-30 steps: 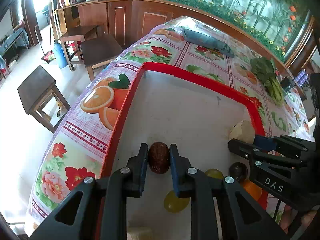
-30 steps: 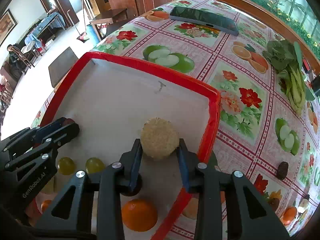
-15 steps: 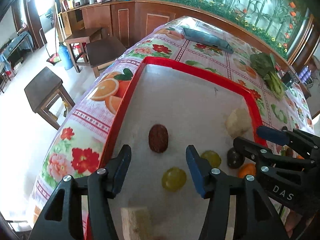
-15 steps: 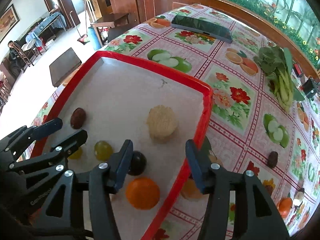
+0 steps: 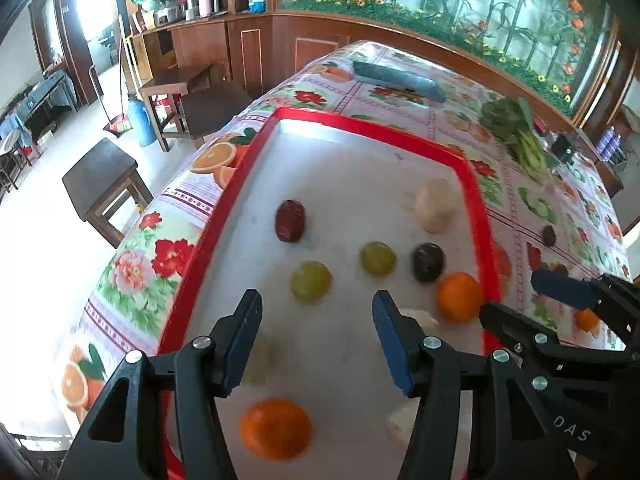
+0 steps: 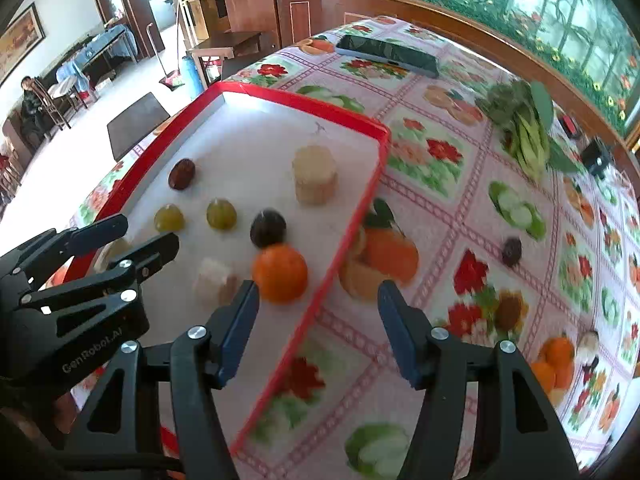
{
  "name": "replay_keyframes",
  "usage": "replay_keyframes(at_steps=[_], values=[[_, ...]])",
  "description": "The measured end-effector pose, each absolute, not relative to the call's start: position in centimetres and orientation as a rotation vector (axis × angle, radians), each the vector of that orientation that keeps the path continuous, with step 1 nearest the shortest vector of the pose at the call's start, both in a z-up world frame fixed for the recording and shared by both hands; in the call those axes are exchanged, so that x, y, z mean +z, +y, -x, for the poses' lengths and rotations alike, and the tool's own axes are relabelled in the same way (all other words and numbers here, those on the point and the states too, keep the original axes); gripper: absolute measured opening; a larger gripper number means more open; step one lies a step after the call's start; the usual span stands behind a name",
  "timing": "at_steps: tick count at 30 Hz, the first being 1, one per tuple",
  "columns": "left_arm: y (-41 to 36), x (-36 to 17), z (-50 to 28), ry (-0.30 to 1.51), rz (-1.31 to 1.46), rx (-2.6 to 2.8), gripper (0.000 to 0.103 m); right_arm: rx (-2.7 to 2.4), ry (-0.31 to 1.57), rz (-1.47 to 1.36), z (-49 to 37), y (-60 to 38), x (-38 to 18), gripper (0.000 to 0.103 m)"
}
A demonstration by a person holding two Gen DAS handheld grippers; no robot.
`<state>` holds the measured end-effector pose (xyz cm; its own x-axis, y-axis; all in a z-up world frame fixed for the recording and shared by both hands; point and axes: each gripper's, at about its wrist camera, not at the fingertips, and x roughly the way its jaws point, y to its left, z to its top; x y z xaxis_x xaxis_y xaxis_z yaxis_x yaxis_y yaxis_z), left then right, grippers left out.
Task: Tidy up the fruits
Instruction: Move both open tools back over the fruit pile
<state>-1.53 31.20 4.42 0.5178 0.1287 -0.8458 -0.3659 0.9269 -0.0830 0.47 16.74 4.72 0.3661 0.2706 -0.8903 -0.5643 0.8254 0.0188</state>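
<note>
Both my tools are spread wide and carry nothing. The left tool [image 5: 318, 334] hangs over the red tray [image 5: 240, 184], where fruit lies apart in loose rows so each piece can be gripped singly: a green grape [image 5: 311, 281] just ahead of it, a red date [image 5: 290, 221] farther ahead to its left. The right tool [image 6: 318, 328] sits over the tray's near edge; off to its right a dark date [image 6: 512, 251] lies on the counter [image 6: 440, 216], so I judge the sorting unfinished.
</note>
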Motion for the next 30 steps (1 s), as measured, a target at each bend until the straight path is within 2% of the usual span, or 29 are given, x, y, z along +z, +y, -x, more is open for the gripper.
replay_keyframes(at_steps=[15, 30], values=[[22.1, 5.6, 3.7, 0.979, 0.226, 0.194, 0.059, 0.478, 1.084, 0.212, 4.7, 6.6, 5.5, 0.069], [11.4, 3.7, -1.5, 1.061, 0.094, 0.017, 0.060, 0.195, 1.102, -0.028, 3.4, -9.9, 4.7, 0.070]])
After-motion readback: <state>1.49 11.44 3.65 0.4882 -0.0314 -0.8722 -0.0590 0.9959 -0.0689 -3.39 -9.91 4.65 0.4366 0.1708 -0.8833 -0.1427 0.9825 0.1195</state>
